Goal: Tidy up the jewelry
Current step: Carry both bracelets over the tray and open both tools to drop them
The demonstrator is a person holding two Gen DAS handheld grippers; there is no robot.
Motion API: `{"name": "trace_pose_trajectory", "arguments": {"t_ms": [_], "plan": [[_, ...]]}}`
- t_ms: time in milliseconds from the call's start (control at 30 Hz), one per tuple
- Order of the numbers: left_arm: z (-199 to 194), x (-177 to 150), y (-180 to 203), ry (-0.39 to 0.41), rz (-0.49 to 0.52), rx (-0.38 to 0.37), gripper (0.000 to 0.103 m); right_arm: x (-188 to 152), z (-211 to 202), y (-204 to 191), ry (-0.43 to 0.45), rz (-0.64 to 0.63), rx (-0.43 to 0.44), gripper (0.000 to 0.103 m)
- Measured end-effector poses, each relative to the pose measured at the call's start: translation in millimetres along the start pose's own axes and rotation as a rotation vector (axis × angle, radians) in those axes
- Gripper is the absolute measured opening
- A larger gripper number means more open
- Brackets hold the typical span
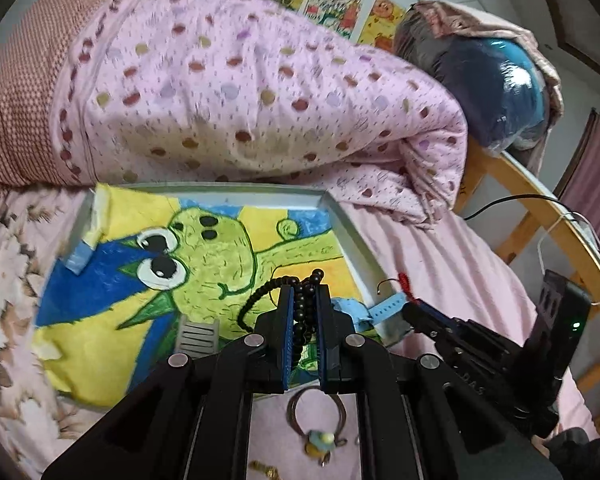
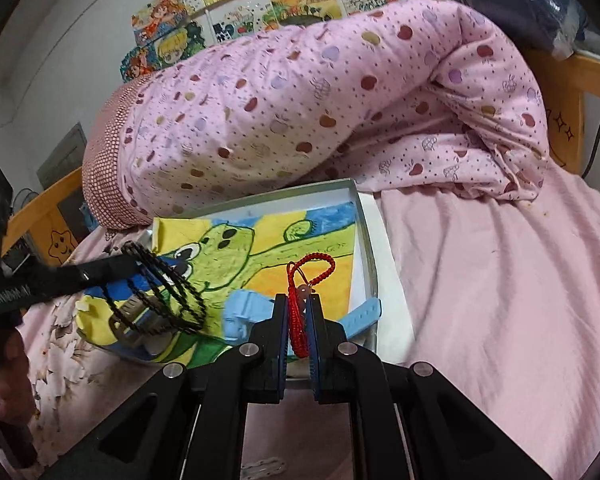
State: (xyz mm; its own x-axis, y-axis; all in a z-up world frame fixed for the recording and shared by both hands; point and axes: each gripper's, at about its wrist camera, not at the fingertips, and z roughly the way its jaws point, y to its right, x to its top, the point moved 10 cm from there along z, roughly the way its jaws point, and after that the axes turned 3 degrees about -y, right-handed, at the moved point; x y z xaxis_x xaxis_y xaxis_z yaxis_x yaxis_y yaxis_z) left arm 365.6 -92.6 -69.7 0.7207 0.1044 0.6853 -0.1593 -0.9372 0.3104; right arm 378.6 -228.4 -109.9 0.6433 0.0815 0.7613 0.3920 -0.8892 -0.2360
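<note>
— Black plastic jaws first: the left gripper (image 1: 303, 312) is clamped on a strand of dark wooden beads (image 1: 300, 308), and the right gripper (image 2: 298, 312) is pinched tight on a red braided cord bracelet (image 2: 296, 312). Both pieces hang over the near end of the shallow grey-rimmed tray (image 1: 352, 236).

— What's in the tray so far?

— Two things that I can count: one light-blue watch with a rubber strap (image 2: 244, 312) and one grey ribbed clip-like piece (image 1: 198, 336), lying on the yellow-and-green cartoon drawing (image 1: 204, 248) that lines it.

— And what's left outside?

— On the pink bedsheet (image 1: 452, 264) just below the left jaws, one loop of thin brown rings with a small blue-and-yellow charm (image 1: 318, 420) and one small gold piece (image 1: 266, 470); the right view shows one pale link chain (image 2: 262, 466) too.

— So roughly halfway?

— I'd judge so: two in, two being carried, three waiting. Beyond the tray lies one rolled pink quilt with apple prints (image 1: 240, 92).
</note>
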Motion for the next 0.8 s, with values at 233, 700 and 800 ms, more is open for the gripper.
{"name": "trace_pose_trajectory", "arguments": {"t_ms": [233,700,800], "plan": [[37.8,-24.1,-5.8,-0.078,-0.011,0.014,0.007,-10.5,16.2,7.9,-0.045,0.019,-0.005,0.009],[54.4,-44.1,-10.6,-0.131,0.022,0.069,0.009,-8.8,12.8,12.8,-0.027,0.008,-0.032,0.042],[46.7,-39.3,-9.9,-0.103,0.021,0.080,0.032,-1.7,5.5,12.6,-0.006,-0.018,-0.055,0.042]]}}
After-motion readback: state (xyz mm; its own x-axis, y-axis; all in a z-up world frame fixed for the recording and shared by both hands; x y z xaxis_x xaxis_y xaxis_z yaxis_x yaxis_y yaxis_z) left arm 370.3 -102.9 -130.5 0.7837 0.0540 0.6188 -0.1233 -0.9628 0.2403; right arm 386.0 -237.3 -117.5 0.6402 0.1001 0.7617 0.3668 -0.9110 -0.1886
